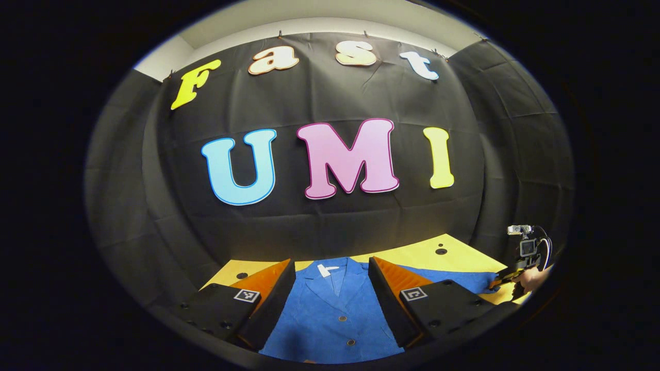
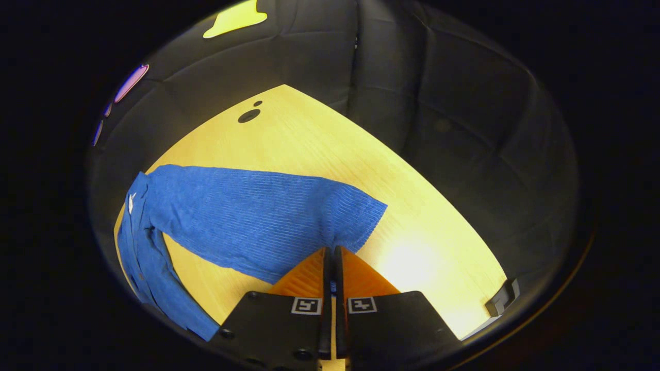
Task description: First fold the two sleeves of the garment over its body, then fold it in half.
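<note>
On the yellow wooden table [image 2: 309, 134] lies a blue ribbed button-up jacket [image 1: 335, 314], flat, front side up, collar toward the black cloth wall [image 1: 319, 103]. One long blue sleeve [image 2: 258, 216] stretched straight out to the side, away from the body, not yet folded over. Right gripper [image 2: 330, 257] clamped tight on the near edge of that sleeve close to the cuff, both fingers pressed together with a bit of blue cloth between them. Left gripper [image 1: 332, 288] wide apart, holding nothing, hanging above the jacket's chest with the buttons and the collar showing between its fingers.

Looks like the very start of the job: first sleeve grabbed but still out flat. Left to do, as a guess: bring this sleeve over the body, do the same with the other sleeve, then fold the whole jacket in half.

Left gripper view: jacket's front, collar, little white tag and buttons, plus the right gripper and a hand [image 1: 531, 278] far off at the side by the sleeve's end. Right gripper view: whole sleeve from shoulder to cuff, lots of bare table beyond it, two dark round holes [image 2: 249, 115] near the far corner, and a small dark bracket [image 2: 501, 298] at the table's edge.
</note>
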Demonstrator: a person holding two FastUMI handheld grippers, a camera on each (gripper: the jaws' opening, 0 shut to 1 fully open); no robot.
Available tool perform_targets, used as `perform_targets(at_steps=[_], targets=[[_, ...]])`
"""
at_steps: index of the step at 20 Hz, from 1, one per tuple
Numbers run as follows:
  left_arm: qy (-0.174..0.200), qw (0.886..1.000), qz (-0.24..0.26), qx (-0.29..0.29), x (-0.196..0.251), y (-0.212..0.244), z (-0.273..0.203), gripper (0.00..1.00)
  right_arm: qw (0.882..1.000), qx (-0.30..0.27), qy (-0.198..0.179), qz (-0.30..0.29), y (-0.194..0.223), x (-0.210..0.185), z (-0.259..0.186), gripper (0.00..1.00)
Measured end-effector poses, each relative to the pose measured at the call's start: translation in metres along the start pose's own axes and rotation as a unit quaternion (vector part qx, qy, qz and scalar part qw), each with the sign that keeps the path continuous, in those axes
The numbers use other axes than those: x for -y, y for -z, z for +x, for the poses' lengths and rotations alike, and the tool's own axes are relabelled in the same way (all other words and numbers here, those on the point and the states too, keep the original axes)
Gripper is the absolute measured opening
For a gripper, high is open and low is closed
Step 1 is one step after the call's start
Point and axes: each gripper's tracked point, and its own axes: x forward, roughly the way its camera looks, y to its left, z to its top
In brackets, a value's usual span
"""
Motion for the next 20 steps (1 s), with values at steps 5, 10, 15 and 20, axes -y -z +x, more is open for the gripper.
perform_targets(at_steps=[5, 10, 15, 20], targets=[[-0.023, 0.999, -0.027, -0.022, -0.019, 0.014, 0.000, 0.82, 1.000, 0.003, -0.023, 0.017, 0.001, -0.007, -0.004, 0.01], [-0.048, 0.998, -0.037, -0.013, -0.040, 0.012, 0.002, 0.81, 0.999, 0.029, -0.028, -0.018, -0.009, -0.025, -0.022, 0.01], [-0.070, 0.996, -0.047, -0.015, -0.069, 0.018, -0.010, 0.81, 0.993, 0.076, -0.058, -0.070, -0.037, -0.074, -0.054, 0.01], [-0.094, 0.994, -0.053, -0.023, -0.099, 0.031, -0.032, 0.82, 0.979, 0.110, -0.109, -0.132, -0.060, -0.157, -0.083, 0.01]])
